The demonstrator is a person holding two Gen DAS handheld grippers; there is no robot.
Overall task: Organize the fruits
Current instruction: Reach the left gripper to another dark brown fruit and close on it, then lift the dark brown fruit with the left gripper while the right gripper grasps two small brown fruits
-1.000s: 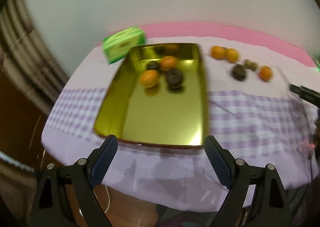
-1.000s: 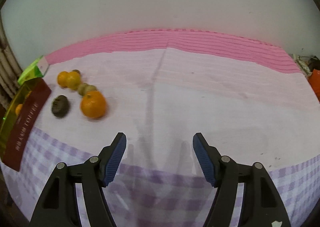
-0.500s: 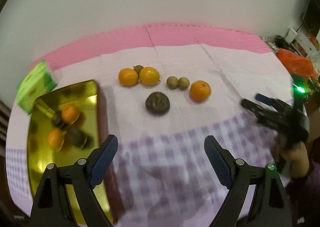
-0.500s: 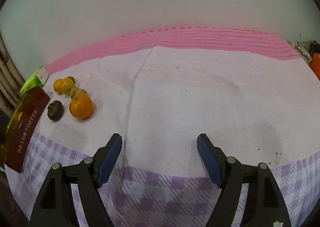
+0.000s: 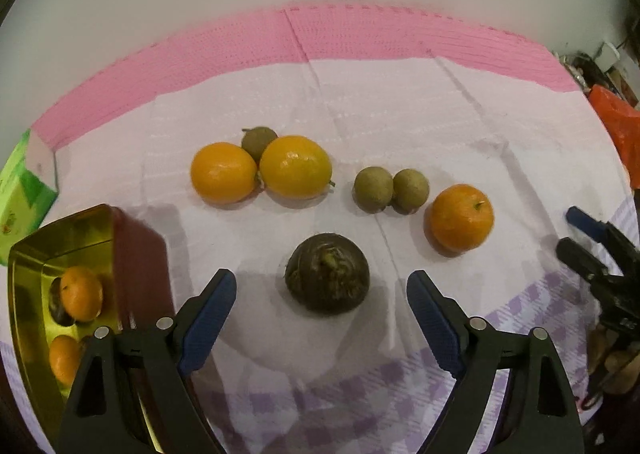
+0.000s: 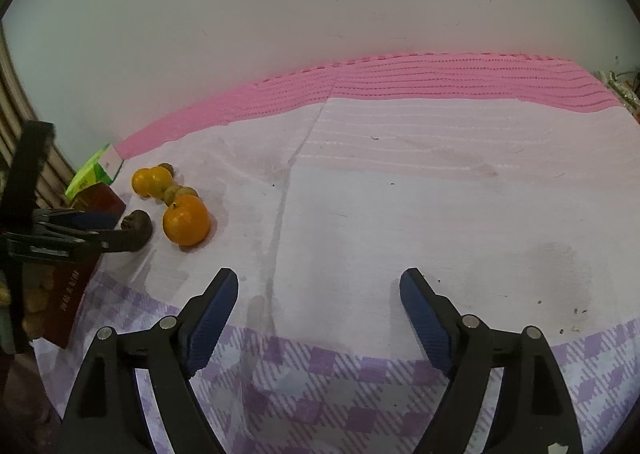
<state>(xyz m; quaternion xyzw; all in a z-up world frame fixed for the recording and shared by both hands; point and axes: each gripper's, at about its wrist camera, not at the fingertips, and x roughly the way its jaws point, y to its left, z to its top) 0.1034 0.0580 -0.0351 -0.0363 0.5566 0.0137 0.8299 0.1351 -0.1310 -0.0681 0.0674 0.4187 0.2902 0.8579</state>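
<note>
My left gripper (image 5: 322, 286) is open, its fingers either side of a dark brown wrinkled fruit (image 5: 327, 278) on the cloth, not touching it. Beyond lie two yellow-orange citrus (image 5: 260, 171), a small green-brown fruit (image 5: 258, 139) behind them, two more small green-brown fruits (image 5: 390, 189) and an orange (image 5: 459, 217). A gold tray (image 5: 28, 338) at the left holds two oranges (image 5: 80, 294) and dark fruit. My right gripper (image 6: 318, 286) is open and empty over bare cloth; the fruits (image 6: 186, 219) lie far to its left.
A green box (image 5: 20, 189) stands behind the tray. The tablecloth (image 6: 400, 193) is pink at the back and purple-checked at the front edge. The right gripper shows at the right edge of the left wrist view (image 5: 592, 250). Red clutter (image 5: 616, 121) lies past the table's right end.
My left gripper swung right from the tray and came in close over the loose fruits, now straddling the dark fruit. My right gripper shifted slightly; the left gripper has entered its view.
</note>
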